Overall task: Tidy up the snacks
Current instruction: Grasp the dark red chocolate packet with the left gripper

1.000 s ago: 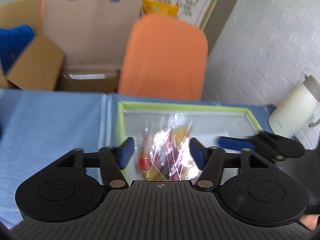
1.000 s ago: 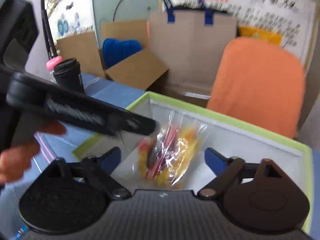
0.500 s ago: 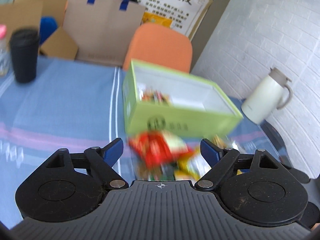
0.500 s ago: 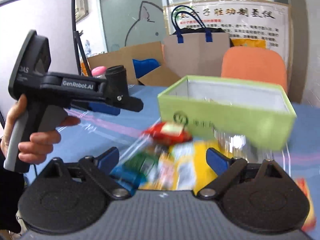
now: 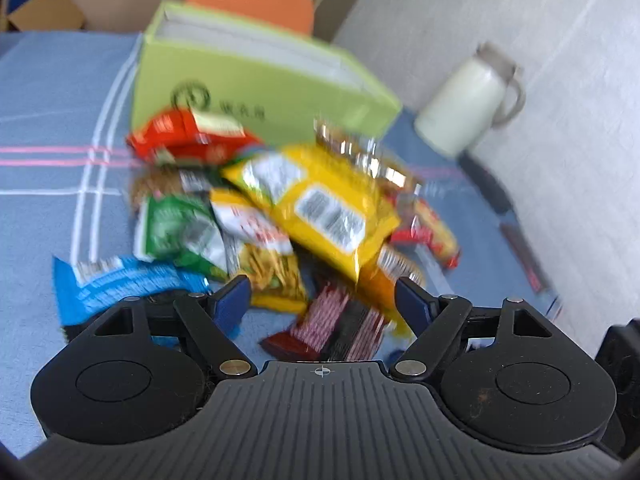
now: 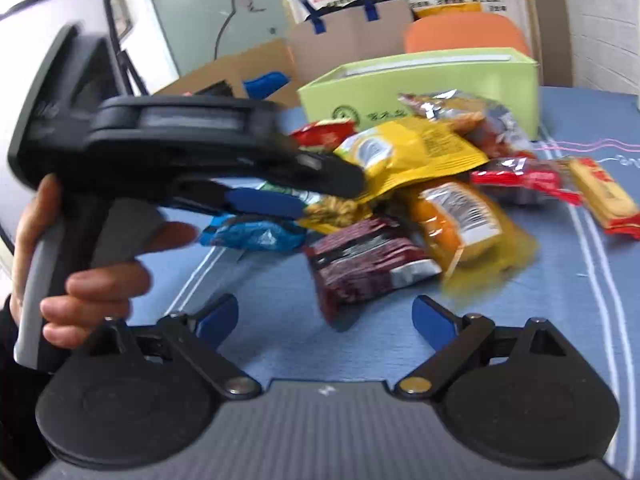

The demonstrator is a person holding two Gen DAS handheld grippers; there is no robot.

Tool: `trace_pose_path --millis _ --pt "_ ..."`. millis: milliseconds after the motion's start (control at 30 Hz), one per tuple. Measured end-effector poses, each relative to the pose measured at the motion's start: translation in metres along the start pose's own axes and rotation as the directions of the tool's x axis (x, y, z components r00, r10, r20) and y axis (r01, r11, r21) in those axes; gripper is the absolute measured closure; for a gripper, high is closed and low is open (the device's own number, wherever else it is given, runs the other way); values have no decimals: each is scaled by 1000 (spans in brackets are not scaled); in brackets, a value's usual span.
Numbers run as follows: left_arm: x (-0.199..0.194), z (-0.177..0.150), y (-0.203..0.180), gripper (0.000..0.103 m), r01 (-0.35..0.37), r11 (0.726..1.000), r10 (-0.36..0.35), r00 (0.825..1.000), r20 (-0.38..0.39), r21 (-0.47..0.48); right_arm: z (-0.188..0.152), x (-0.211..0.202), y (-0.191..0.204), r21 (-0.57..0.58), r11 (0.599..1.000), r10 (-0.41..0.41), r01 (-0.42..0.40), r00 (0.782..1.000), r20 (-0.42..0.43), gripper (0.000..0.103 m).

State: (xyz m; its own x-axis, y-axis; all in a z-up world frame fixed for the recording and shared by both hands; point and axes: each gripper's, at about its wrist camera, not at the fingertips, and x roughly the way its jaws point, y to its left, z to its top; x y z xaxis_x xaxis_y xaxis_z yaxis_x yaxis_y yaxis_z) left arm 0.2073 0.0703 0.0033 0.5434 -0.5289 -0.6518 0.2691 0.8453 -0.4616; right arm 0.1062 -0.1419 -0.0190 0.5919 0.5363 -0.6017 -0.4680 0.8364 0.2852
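A pile of snack packets lies on the blue cloth in front of a green box (image 5: pixel 256 80), which also shows in the right wrist view (image 6: pixel 420 84). On top is a large yellow packet (image 5: pixel 320 204) (image 6: pixel 408 152). A dark red packet (image 5: pixel 336 324) (image 6: pixel 360 268) lies nearest. My left gripper (image 5: pixel 322 300) is open and empty just above the pile's near edge; it shows from the side in the right wrist view (image 6: pixel 280 196). My right gripper (image 6: pixel 324 320) is open and empty, short of the dark red packet.
A white jug (image 5: pixel 468 108) stands right of the box. An orange chair (image 6: pixel 464 34), a paper bag (image 6: pixel 352 36) and cardboard boxes (image 6: pixel 240 68) lie behind the table. A yellow-red bar (image 6: pixel 604 196) lies at the right.
Both grippers have pulled back from inside the green box and come down low over the snack pile in front of it. A bag of sweets stayed in the box.
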Motion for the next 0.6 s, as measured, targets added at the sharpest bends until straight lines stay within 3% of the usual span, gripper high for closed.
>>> trace_pose_path --millis 167,367,500,600 --pt "12 -18 -8 60 30 1000 -31 997 -70 -7 -5 2 9 -105 994 -33 33 999 1 10" --pt "1 -53 -38 58 52 997 -45 994 -100 62 -20 -22 -2 -117 992 -54 54 999 4 10" --pt "-6 -49 -47 50 -39 995 43 998 -41 91 -19 -25 -8 -108 988 -106 109 994 31 10" --pt "-5 -45 -44 45 -60 997 63 997 -45 56 -19 -25 -6 -97 989 -108 112 993 49 10"
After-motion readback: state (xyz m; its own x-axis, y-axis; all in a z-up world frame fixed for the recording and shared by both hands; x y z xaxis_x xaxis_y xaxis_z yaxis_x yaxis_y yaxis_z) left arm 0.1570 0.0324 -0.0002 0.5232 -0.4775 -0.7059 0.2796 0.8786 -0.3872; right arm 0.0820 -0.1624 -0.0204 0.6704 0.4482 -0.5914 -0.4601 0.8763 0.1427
